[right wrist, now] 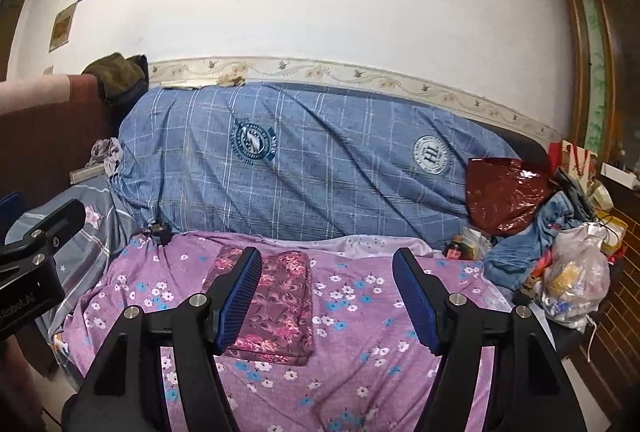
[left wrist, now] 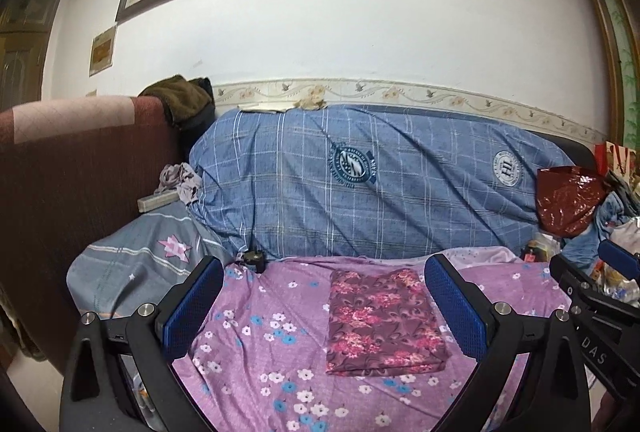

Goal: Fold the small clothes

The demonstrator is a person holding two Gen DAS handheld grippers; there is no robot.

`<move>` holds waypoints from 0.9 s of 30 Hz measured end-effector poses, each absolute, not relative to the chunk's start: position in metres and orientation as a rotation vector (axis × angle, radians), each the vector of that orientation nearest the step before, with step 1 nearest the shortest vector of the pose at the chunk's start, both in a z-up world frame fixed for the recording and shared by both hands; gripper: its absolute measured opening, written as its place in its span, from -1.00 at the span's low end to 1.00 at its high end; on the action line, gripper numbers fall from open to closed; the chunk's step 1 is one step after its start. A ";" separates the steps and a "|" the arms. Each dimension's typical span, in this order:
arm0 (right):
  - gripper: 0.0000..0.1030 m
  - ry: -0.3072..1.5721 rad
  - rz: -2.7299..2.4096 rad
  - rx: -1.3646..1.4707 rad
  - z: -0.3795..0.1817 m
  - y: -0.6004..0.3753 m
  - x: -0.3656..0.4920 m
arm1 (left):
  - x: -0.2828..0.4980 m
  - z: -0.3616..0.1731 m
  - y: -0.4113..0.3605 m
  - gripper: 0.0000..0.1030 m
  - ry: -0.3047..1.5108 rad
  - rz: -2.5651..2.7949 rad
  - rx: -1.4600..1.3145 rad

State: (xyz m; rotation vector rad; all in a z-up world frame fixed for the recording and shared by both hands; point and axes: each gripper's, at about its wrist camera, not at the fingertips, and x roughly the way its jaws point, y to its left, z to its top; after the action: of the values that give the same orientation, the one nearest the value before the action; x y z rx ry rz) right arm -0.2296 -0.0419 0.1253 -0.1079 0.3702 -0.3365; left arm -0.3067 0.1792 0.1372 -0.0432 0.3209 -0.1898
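Observation:
A small maroon garment with pink flowers (left wrist: 382,324) lies folded into a flat rectangle on the purple flowered sheet (left wrist: 256,352). My left gripper (left wrist: 324,268) hovers above the sheet in front of it, jaws wide apart with nothing between them. In the right wrist view the same folded garment (right wrist: 276,308) sits left of centre, partly behind the left blue pad (right wrist: 238,302). My right gripper (right wrist: 326,264) is open and empty, held over the sheet (right wrist: 360,332) to the garment's right. Part of the other gripper's black body shows at each view's edge.
A blue checked cover (left wrist: 360,184) drapes the sofa back behind the sheet. A dark plug (left wrist: 254,258) lies at the seat's back left. A grey pillow (left wrist: 136,264) is on the left. A red bag (right wrist: 504,192), blue cloth and plastic bags (right wrist: 576,276) crowd the right end.

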 end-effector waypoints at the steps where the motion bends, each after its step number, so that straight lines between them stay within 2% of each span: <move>1: 0.36 0.364 -0.339 -0.105 0.127 -0.043 -0.234 | -0.312 0.138 0.179 0.98 0.316 -0.193 -0.041; 13: 0.36 0.321 -0.353 -0.092 0.142 -0.046 -0.275 | -0.356 0.149 0.182 0.98 0.281 -0.221 -0.023; 27: 0.37 0.358 -0.357 -0.092 0.133 -0.047 -0.257 | -0.327 0.152 0.180 0.98 0.317 -0.229 -0.025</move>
State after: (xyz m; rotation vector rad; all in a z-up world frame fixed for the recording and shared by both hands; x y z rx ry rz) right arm -0.2566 -0.0475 0.1332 -0.0923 0.3576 -0.3569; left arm -0.3267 0.1802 0.1520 -0.0251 0.3170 -0.2292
